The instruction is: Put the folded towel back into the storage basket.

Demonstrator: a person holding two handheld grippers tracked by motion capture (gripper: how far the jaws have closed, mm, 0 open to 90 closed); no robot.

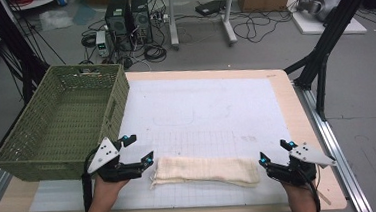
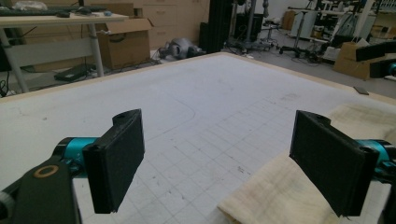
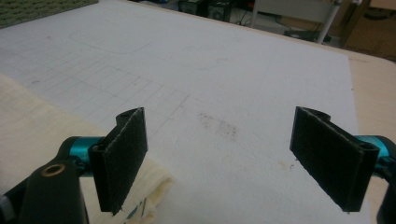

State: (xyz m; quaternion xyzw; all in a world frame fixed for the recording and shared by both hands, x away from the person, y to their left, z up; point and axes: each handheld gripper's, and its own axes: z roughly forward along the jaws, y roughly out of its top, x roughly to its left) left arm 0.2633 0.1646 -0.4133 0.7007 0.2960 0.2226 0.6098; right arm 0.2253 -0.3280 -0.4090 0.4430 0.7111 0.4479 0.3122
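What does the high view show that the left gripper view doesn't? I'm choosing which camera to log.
The high view alone takes in the green basket at the table's left, both grippers, left and right, and the person's forearms. The left gripper view alone gives a close look at its open pads. Both share the folded cream cloth and the gridded white mat.

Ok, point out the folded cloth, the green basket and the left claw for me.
folded cloth (image 1: pixel 205 169), high view, middle of its top face
green basket (image 1: pixel 118 98), high view, right side wall
left claw (image 1: pixel 138 149), high view, midway between its two fingertips
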